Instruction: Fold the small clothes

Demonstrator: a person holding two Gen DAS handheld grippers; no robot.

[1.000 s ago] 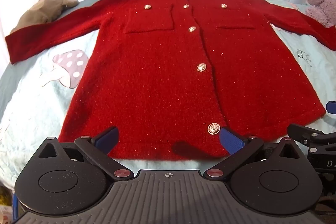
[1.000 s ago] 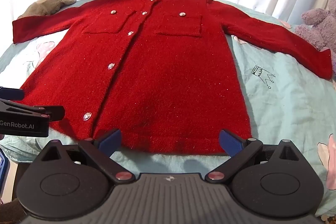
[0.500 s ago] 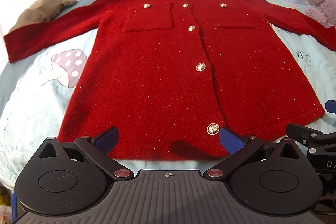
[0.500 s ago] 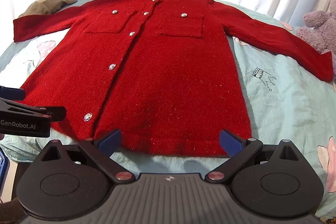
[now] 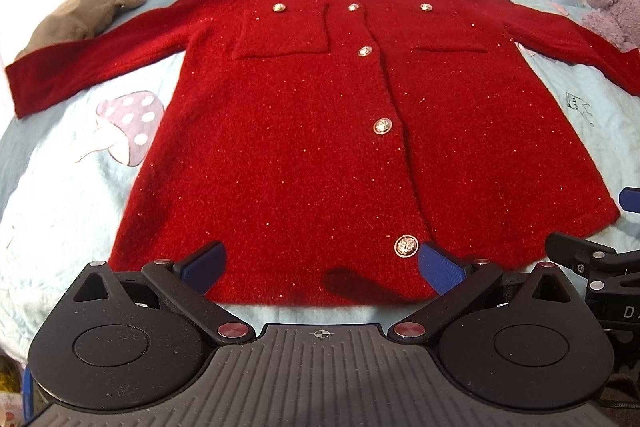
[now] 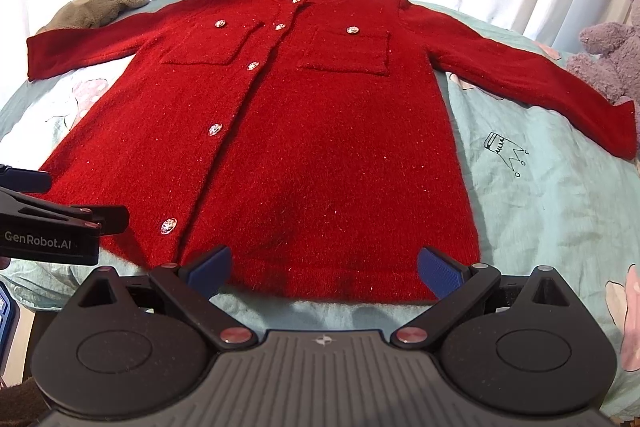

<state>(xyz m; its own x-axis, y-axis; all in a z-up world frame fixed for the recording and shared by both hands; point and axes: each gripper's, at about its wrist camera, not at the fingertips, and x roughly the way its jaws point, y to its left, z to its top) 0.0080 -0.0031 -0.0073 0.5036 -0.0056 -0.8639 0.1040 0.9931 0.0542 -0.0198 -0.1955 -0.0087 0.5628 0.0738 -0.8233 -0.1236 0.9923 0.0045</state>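
Observation:
A small red knit cardigan (image 5: 304, 131) with gold buttons and two chest pockets lies flat and face up on a light blue sheet, sleeves spread to both sides. It also shows in the right wrist view (image 6: 320, 147). My left gripper (image 5: 322, 263) is open and empty, its blue pads over the left part of the bottom hem. My right gripper (image 6: 324, 263) is open and empty, over the right part of the hem. Each gripper shows at the edge of the other's view.
The sheet (image 5: 72, 195) has a mushroom print (image 5: 128, 123) on the left and a small crown drawing (image 6: 504, 151) on the right. A grey plush toy (image 5: 84, 15) lies by the left sleeve. A purple plush toy (image 6: 612, 59) sits by the right sleeve. White curtains hang behind.
Both views have shifted only slightly; the cardigan sits a little lower in the right wrist view. The cardigan lies as before and both grippers stay open.

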